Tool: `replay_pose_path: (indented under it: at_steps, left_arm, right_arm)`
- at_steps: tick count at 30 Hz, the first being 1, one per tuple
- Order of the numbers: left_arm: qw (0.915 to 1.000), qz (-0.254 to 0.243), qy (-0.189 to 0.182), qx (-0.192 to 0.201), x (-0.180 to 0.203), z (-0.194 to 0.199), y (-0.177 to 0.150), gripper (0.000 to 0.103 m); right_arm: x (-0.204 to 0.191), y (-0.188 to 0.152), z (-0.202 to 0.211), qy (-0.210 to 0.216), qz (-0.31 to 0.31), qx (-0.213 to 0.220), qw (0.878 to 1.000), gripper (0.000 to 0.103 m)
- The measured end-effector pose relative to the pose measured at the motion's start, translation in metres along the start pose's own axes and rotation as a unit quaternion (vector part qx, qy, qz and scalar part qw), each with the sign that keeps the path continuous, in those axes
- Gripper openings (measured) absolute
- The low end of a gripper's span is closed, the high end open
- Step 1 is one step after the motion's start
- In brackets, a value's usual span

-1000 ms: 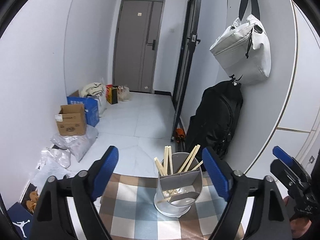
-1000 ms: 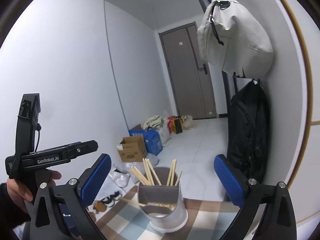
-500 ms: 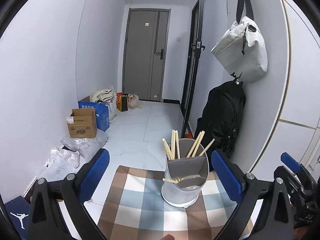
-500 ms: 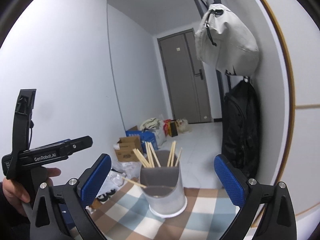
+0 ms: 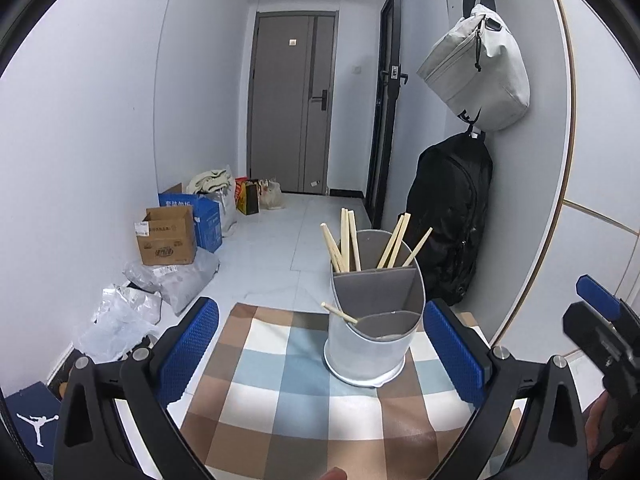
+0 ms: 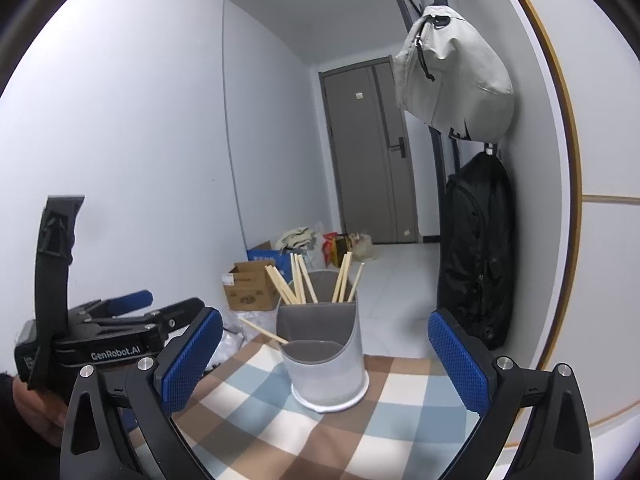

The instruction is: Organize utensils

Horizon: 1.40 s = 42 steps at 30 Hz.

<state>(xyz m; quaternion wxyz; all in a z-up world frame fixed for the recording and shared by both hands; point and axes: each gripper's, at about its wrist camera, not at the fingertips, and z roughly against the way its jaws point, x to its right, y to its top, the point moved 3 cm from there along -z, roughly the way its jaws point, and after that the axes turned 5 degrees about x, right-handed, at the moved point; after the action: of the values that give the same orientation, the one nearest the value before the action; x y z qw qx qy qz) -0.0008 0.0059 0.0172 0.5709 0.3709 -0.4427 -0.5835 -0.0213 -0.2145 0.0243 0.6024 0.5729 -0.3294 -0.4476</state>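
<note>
your left gripper has just been opening and now stands wide, with nothing between its blue pads. your right gripper is spread wide too and holds nothing. the grey holder sits upright on the checked cloth, ahead of both grippers and touching neither. several chopsticks stand in its taller back compartments, leaning outward. one chopstick lies tilted across the lower front compartment, its end poking out over the rim to the left; how deep it reaches inside is hard to tell. behind the table, a black backpack and a pale bag hang on the wall.
</note>
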Motion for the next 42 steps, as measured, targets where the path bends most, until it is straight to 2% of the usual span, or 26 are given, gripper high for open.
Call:
replay_pose_path:
  at_steps: [15,21,29,35,42]
  left_arm:
    - [1.0,-0.008,0.005,0.0,0.0031,-0.001,-0.0025,0.1]
    - [0.9998,-0.008,0.013,0.016,0.0026,0.0025,-0.0019,0.1]
    - [0.9999,-0.003,0.012,0.01,0.0016,0.0018,-0.0028,0.1]
    - [0.9997,-0.015,0.012,0.017,0.0069,0.004,-0.0028,0.1]
    - [0.9996,-0.007,0.022,0.017,0.0028,0.0045,-0.0028,0.1]
  right_arm:
    - [-0.0016,-0.0015,-0.0035,0.008,-0.006,0.004,1.0,0.103]
    - [0.0003,-0.0003,-0.002,0.004,-0.01,0.004,1.0,0.103]
    - [-0.0046,-0.001,-0.0003,0.014,-0.003,0.0,1.0,0.103]
    - [-0.0048,-0.0013,0.0011,0.011,-0.003,0.003,1.0,0.103]
    - [-0.0032,-0.0015,0.0004,0.007,-0.004,0.002,1.0,0.103]
